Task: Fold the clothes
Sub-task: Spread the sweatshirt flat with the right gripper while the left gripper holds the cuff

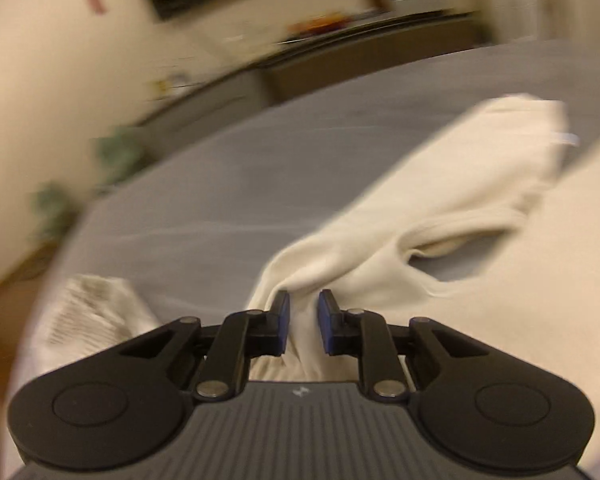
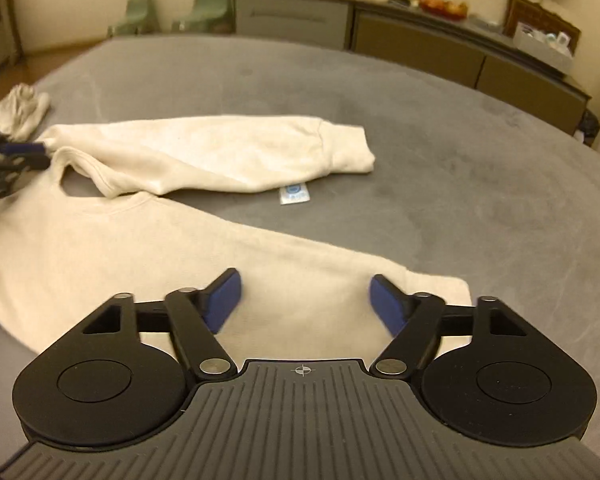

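Left gripper (image 1: 303, 308): fingers pinching a bunched fold of the cream sweatshirt (image 1: 440, 216) at its shoulder, beside the neck opening. Right gripper (image 2: 305, 300): fingers spread wide over the garment's near edge, cloth beneath, not pinched. Sweatshirt lying on the grey bench (image 2: 440, 132), one sleeve (image 2: 228, 152) folded across, white label (image 2: 294, 193) showing just below it. Small white cloth (image 2: 22, 110) apart at the far left. Sideboard (image 2: 416, 40) behind.
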`<state>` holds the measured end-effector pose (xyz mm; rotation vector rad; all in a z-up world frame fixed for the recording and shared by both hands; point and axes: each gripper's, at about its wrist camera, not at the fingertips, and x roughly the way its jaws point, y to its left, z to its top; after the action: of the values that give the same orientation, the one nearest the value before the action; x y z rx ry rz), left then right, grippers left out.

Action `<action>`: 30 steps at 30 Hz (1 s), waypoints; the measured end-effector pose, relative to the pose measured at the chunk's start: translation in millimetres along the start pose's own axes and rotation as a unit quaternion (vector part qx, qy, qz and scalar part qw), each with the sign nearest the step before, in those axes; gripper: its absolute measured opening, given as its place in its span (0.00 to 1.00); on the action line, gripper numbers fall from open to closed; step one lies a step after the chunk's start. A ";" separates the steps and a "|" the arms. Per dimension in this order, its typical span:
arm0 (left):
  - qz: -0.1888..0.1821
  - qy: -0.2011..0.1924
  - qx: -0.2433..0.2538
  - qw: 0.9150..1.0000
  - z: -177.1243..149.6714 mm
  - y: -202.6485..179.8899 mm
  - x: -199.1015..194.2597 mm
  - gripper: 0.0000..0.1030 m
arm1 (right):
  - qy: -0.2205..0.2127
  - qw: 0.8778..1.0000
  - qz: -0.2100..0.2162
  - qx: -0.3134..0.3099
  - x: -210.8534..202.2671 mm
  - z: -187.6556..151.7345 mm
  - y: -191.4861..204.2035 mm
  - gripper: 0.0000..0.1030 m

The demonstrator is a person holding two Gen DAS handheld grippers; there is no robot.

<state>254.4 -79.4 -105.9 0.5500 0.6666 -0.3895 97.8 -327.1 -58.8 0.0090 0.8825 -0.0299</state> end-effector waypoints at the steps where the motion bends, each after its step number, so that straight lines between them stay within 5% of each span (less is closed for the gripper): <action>1: 0.003 0.009 -0.009 1.000 6.5 1.1 2.7 0.18 | -0.002 1.000 0.004 0.006 3.0 -0.2 -0.3 0.84; 4: -0.047 -0.025 0.002 0.999 15.6 -5.6 -29.2 0.19 | -0.010 1.000 0.011 0.019 -0.8 20.0 -1.8 0.66; 7: -0.074 -0.035 0.053 0.995 4.2 -22.9 -43.2 0.20 | -0.095 0.994 0.008 0.049 -5.5 47.3 -2.2 0.72; 9: -0.056 -0.026 0.066 0.996 -3.7 -29.6 -32.1 0.20 | -0.108 0.994 0.003 0.020 18.0 65.1 12.0 0.71; 12: -0.062 -0.022 0.052 0.996 -7.6 -25.5 -22.8 0.20 | -0.072 0.997 0.002 -0.009 61.8 79.5 26.2 0.64; 14: -0.080 -0.018 0.032 0.996 -5.3 -16.5 -24.6 0.20 | -0.053 0.998 -0.007 -0.020 86.1 78.8 23.6 0.69; 18: -0.100 -0.013 0.013 0.995 -2.3 -10.5 -12.3 0.20 | -0.032 0.993 -0.110 -0.036 99.4 85.5 -6.2 0.69; 20: -0.100 -0.011 0.018 0.995 -0.5 -14.1 -7.6 0.19 | -0.043 0.992 -0.117 -0.020 105.4 79.8 -25.6 0.70; 22: -0.085 -0.014 0.032 0.996 1.5 -21.5 -7.4 0.19 | -0.048 0.994 -0.094 0.016 110.0 75.5 -44.0 0.72; 27: -0.098 -0.023 -0.025 0.995 19.1 -4.7 2.4 0.21 | -0.064 0.992 -0.086 0.063 88.9 78.2 -42.2 0.69; 30: -0.092 0.007 -0.046 0.995 31.7 -1.3 25.4 0.21 | -0.030 0.999 -0.009 0.020 69.3 57.4 -1.5 0.70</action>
<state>287.2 -103.4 -102.6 0.4050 0.7478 -0.5248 186.0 -331.3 -75.8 0.0368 0.8215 -0.0642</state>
